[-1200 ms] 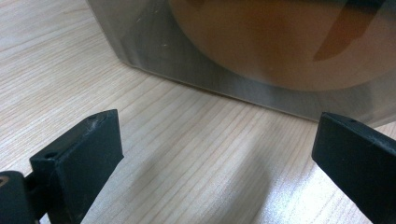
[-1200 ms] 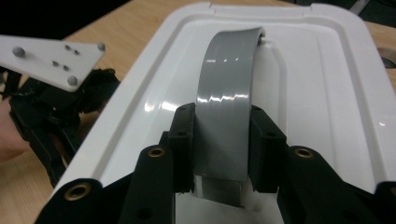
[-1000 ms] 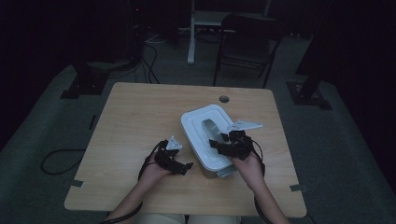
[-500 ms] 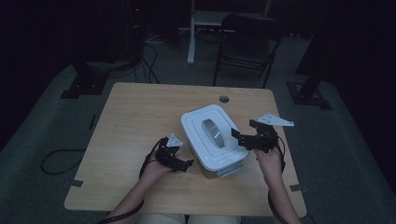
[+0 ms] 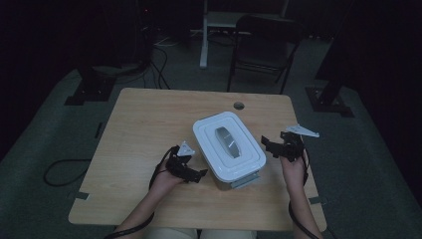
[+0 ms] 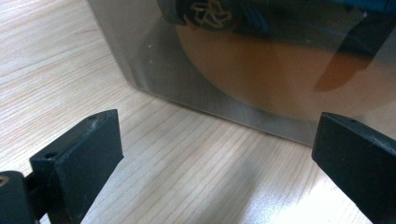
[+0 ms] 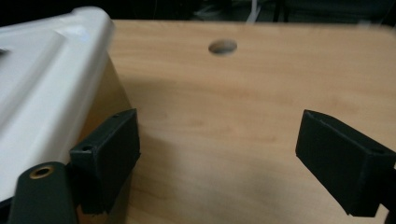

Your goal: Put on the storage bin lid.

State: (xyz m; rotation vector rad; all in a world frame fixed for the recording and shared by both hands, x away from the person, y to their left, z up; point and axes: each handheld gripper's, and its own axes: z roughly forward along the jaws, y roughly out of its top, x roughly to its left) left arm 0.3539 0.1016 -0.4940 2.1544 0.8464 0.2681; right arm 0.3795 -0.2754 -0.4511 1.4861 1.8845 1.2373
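White-lidded box [image 5: 229, 147] sits at table [image 5: 149, 124] centre, left gripper [image 5: 191, 172] at its 8 o'clock and right gripper [image 5: 271, 145] at 3 o'clock, both wide and empty; best to close in level on opposite walls.

The surface [image 5: 149, 124] is pale, matt wood grain. The box [image 6: 261, 84] has clear, smooth plastic walls; its lid [image 5: 229, 144] is glossy white plastic. The jaws are matt black.
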